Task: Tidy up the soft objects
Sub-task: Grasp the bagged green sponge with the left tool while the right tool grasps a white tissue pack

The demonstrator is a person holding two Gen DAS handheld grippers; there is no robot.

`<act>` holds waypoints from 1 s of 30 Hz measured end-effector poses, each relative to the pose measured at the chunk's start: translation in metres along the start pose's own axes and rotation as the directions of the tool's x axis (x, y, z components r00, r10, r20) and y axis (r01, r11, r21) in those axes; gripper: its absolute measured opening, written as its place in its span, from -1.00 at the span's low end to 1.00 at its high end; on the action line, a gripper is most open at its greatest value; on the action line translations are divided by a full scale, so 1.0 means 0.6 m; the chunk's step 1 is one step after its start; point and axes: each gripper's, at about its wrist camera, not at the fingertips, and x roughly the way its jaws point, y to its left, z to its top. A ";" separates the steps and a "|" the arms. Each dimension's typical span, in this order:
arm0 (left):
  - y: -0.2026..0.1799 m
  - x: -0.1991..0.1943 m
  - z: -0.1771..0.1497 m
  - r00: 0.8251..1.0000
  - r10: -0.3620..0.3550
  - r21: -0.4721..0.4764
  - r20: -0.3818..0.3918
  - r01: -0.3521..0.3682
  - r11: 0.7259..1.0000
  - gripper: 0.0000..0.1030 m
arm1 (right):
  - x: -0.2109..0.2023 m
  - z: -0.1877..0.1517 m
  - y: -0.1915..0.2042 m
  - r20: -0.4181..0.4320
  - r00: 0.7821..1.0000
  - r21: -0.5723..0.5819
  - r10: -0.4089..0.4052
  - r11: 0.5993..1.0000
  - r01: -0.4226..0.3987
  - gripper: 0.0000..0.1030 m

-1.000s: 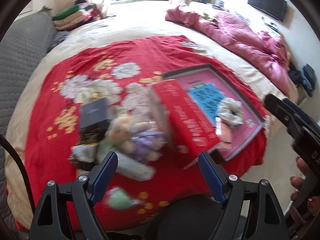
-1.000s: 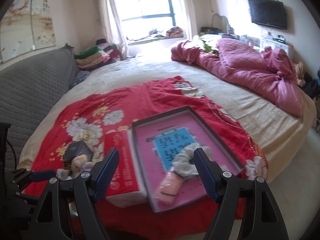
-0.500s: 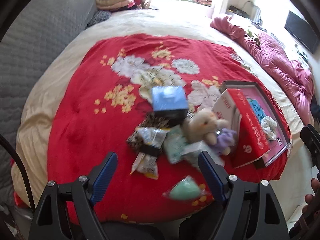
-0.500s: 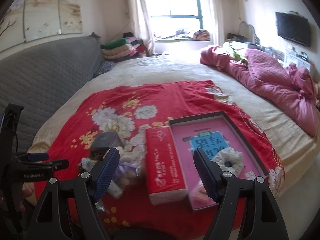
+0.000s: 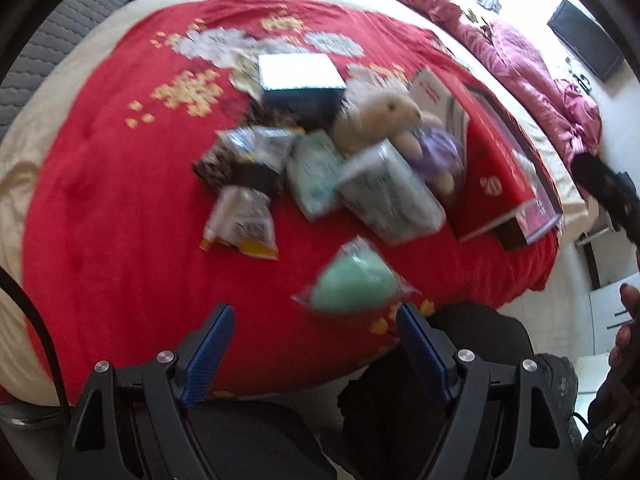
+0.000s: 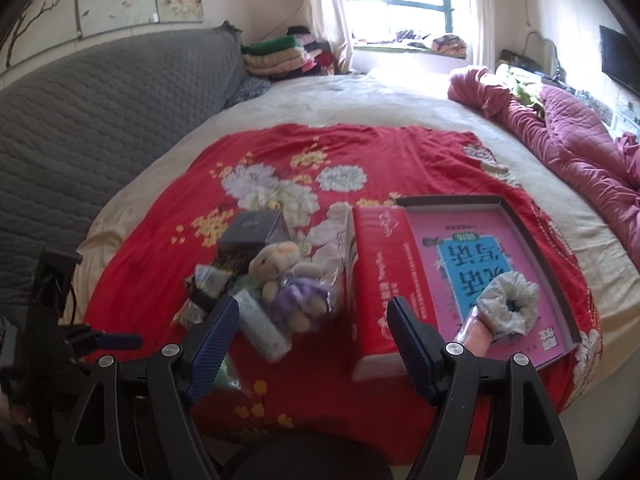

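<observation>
A pile of items lies on the red floral cloth [image 5: 100, 200]: a beige plush bunny in a purple dress [image 5: 384, 120] [image 6: 280, 268], tissue packs [image 5: 384, 196], snack bags [image 5: 240, 216], a blue box [image 5: 300, 76] and a wrapped mint-green soft object [image 5: 352, 280]. My left gripper [image 5: 312, 344] is open and empty, just short of the green object. My right gripper [image 6: 312, 328] is open and empty above the cloth's near edge. A shallow pink-lined box [image 6: 520, 216] holds a grey scrunchie [image 6: 508, 304] and a pink soft item [image 6: 476, 332].
A red lid [image 6: 380, 288] lies beside the pink box. A crumpled pink quilt [image 6: 568, 132] lies at the bed's right. A grey quilted headboard [image 6: 80, 120] is at left, folded clothes [image 6: 280, 56] at the back. A dark stool [image 5: 460, 360] stands below the bed edge.
Both views have swung left and closer to the pile. The left gripper now looks down on the green object; the right gripper faces the bunny and lid. Jaws unchanged.
</observation>
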 end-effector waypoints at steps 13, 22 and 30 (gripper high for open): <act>-0.029 0.069 0.030 0.999 -0.027 -0.017 -0.044 0.026 0.999 0.59 | 0.045 -0.012 0.015 -0.089 0.996 -0.049 0.027 0.998 -0.032 0.51; -0.014 0.104 0.028 0.997 -0.029 -0.017 -0.073 0.028 0.999 0.58 | 0.104 -0.015 0.043 -0.224 0.970 -0.097 0.094 0.988 -0.118 0.51; 0.013 0.105 0.022 0.994 -0.079 -0.040 -0.071 0.076 0.996 0.46 | 0.161 -0.018 0.054 -0.309 0.944 -0.088 0.115 0.985 -0.149 0.45</act>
